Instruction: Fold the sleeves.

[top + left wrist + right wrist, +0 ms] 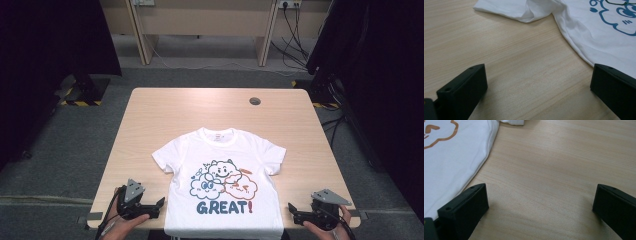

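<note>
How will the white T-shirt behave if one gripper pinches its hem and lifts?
The T-shirt would likely drape limply: the sleeve already folds and wrinkles. It probably weighs little, being thin cloth lying flat. Pushed across the smooth table, it would likely bunch rather than slide whole.

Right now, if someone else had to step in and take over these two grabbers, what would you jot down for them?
Left gripper: open, holding nothing, at the near left edge of the table, just beside the T-shirt.
Right gripper: open, holding nothing, at the near right edge, beside the shirt's other side.
T-shirt: spread flat, print side up, collar pointing away, bottom hem at the near table edge.
Done: shirt is laid out, no folds made yet.
Left: probably gripping and folding the shirt; all of that remains.
</note>
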Tool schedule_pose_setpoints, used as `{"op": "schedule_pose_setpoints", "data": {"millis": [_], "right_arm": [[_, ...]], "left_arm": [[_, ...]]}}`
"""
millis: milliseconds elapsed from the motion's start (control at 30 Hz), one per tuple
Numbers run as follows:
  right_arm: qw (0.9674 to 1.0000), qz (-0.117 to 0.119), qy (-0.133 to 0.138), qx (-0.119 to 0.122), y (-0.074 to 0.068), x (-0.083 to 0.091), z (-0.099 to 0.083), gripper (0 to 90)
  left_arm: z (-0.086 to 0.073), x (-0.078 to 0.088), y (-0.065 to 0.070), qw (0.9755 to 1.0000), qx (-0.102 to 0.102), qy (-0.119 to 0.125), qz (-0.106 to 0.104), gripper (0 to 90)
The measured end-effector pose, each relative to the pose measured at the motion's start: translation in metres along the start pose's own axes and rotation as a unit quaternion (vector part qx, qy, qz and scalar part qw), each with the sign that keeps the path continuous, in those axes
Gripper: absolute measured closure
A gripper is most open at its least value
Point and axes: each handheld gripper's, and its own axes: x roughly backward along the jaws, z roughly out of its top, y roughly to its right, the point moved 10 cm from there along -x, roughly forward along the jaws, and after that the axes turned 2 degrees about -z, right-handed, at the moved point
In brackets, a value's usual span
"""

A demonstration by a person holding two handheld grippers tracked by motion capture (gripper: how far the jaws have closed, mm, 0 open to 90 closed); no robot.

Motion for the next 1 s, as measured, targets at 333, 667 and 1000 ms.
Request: {"op": "schedule_pose_setpoints", "data": {"millis": [333,667,1000], "right_arm": [[1.0,-0.005,0.003,-0.008,-0.0001,0.0001,0.0001,0.5],[1.0,-0.005,0.001,-0.006,0.0002,0.0004,-0.0004,0.3],[1.0,-0.003,0.0,-0.004,0.0005,0.0006,-0.0005,0.3]], "left_arm": [[-0.0001,0.0001,0.0,1.0,0.0,0.0,0.0,0.0],[0.0,0.0001,0.0,1.0,0.0,-0.001,-0.001,0.0],[0.0015,0.0003,-0.0041,0.9999,0.004,-0.011,-0.002,1.2]]}}
